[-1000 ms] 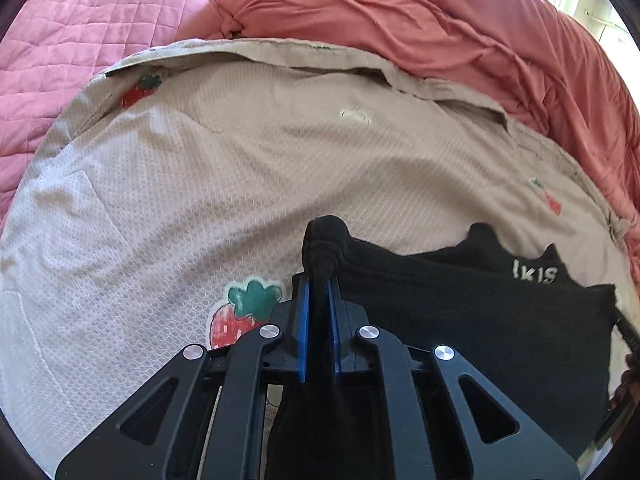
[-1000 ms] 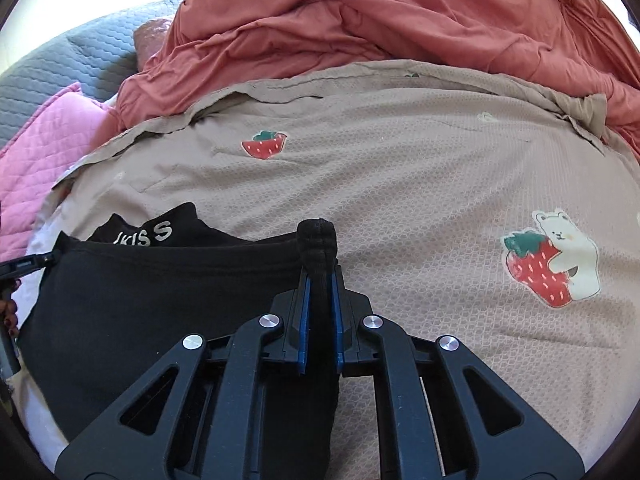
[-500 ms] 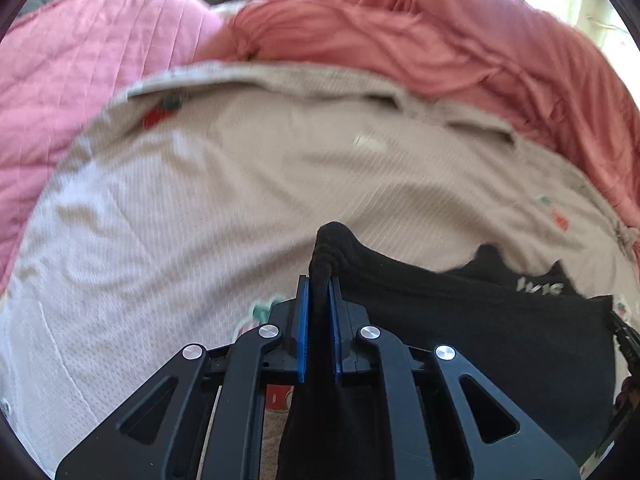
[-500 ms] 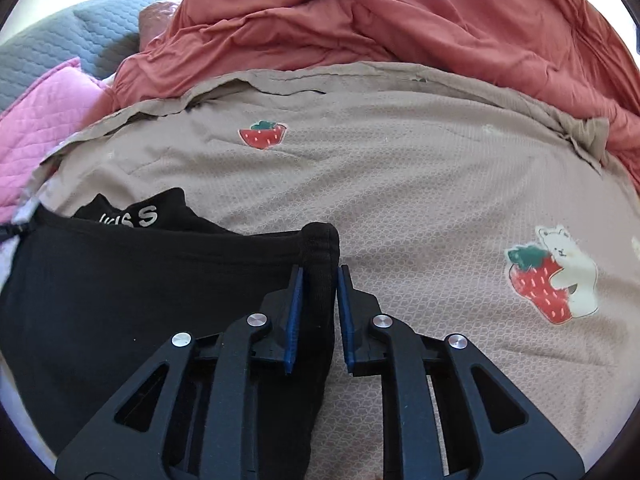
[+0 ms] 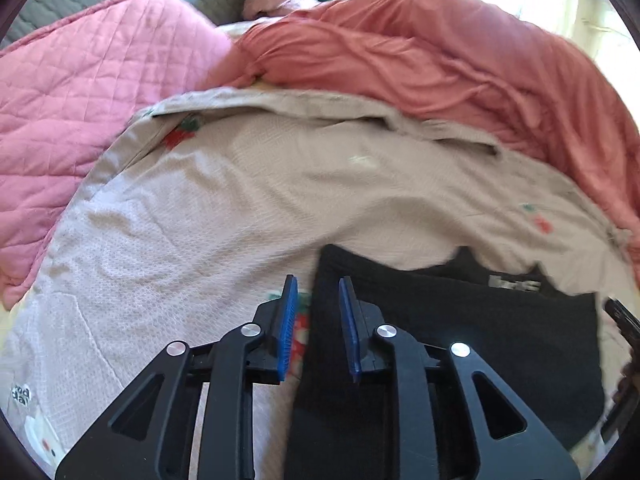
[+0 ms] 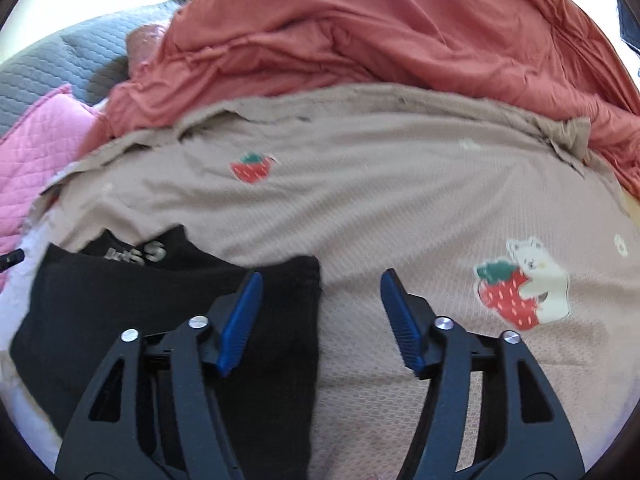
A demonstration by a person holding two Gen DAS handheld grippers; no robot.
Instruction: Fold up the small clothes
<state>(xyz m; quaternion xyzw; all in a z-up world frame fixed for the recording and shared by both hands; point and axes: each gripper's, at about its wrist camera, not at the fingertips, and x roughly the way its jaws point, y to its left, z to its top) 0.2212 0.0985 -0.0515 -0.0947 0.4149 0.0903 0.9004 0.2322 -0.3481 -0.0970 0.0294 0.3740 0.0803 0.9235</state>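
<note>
The black garment [image 5: 460,332] lies flat on the beige strawberry-print sheet [image 5: 240,208] of the bed, its upper edge now spread level, with a second black layer bearing pale lettering [image 6: 136,254] showing just behind it. A second ago each of its near corners stood bunched up between clamped fingers; both corners have since dropped and lie smooth on the sheet.

The left gripper [image 5: 318,320] has just been opening: its blue fingers [image 5: 289,320] stand a little apart, and the garment's left edge shows in the gap between them, below, with no pad pressing on it. The right gripper [image 6: 320,320] has also just been opening and is much wider; its left finger [image 6: 240,320] is over the garment's right corner, its right finger over bare sheet, and nothing is gripped.

On the sheet to the right is a printed bear hugging a strawberry [image 6: 520,284], and a smaller strawberry [image 6: 252,166] sits farther back. Behind the sheet a rust-red duvet [image 6: 380,28] is heaped, with a pink quilted blanket [image 5: 80,92] to its left and grey quilted fabric [image 6: 60,64] beyond.
</note>
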